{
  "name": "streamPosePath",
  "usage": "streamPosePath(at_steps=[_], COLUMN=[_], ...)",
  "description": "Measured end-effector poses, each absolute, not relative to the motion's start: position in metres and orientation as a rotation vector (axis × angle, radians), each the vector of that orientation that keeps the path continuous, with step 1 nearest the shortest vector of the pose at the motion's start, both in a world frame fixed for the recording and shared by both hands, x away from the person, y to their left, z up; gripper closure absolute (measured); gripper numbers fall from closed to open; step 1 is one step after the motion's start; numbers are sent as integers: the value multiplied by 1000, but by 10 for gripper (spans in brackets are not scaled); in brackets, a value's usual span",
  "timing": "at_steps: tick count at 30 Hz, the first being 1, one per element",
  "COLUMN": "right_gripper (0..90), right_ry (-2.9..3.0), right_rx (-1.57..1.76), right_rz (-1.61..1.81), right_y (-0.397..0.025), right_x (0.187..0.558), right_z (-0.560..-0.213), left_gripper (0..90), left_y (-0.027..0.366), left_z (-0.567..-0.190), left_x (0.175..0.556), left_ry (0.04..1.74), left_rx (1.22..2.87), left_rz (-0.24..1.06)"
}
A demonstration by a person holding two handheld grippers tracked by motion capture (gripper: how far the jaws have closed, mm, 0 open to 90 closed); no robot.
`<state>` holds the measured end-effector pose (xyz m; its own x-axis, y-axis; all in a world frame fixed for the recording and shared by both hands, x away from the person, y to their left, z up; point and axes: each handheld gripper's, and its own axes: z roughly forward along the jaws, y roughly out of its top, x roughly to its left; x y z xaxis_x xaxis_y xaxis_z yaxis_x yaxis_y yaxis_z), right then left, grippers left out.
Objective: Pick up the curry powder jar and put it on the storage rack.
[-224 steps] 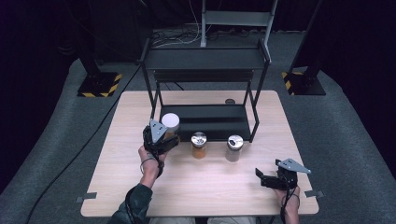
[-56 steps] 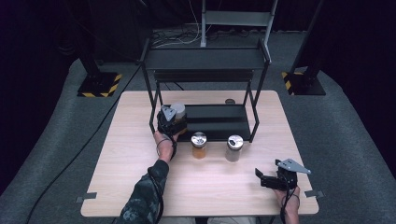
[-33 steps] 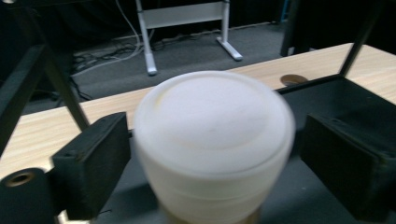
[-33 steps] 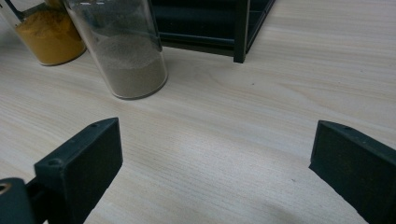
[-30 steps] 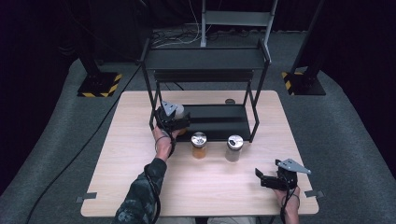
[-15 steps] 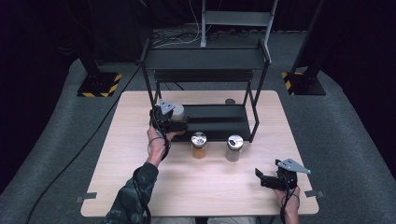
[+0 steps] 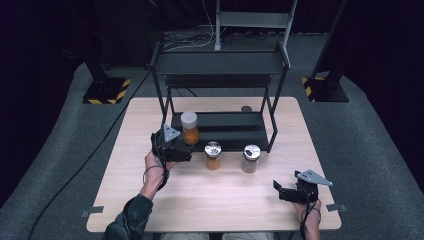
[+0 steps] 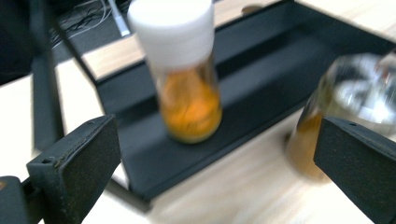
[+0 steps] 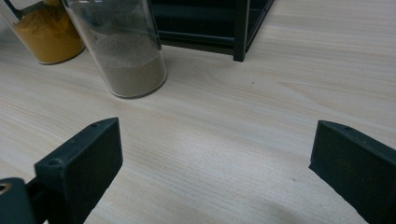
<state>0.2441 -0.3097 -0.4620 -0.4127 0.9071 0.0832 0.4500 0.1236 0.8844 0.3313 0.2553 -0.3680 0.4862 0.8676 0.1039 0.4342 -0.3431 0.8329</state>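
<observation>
High view: my left gripper (image 7: 186, 150), jaws wide and holding nothing, sits just near of the white-capped jar (image 7: 189, 127), which stands upright on the rack's (image 7: 225, 131) lower shelf at its left end. I judge that jar placed; two silver-lidded jars (image 7: 213, 155) wait on the table. It holds orange powder. My right gripper (image 7: 285, 192) rests open, near right.

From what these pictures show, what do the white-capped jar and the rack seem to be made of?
White-capped jar: clear body, glass or hard plastic, since the orange powder shows through; the cap looks like matte white plastic. Rack: probably metal with a matte black coat, judging by its thin square legs and flat dark shelves.
</observation>
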Motion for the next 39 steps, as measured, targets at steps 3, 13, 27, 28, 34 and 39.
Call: streamPosePath(at_steps=[3, 13, 27, 28, 34, 39], right_gripper=[16, 15, 15, 15, 15, 14], right_ry=[1924, 1926, 1928, 1929, 1928, 1925], right_rx=[1308, 1307, 1312, 1311, 1315, 1317], right_rz=[1238, 1230, 1226, 1225, 1214, 1223], right_y=[-310, -309, -308, -308, -306, -308], right_x=[244, 245, 245, 245, 245, 245], right_z=[-462, -461, -461, -461, -460, -461], left_gripper=[4, 4, 4, 4, 2, 1], left_y=[263, 283, 296, 298, 301, 302], left_z=[-376, -412, -436, -437, -440, -440], left_x=[321, 294, 284, 285, 282, 283], left_ry=[1094, 1187, 1275, 1282, 1283, 1282], left_rx=[1993, 2057, 2063, 2052, 2032, 2032], left_rz=[702, 619, 562, 549, 543, 541])
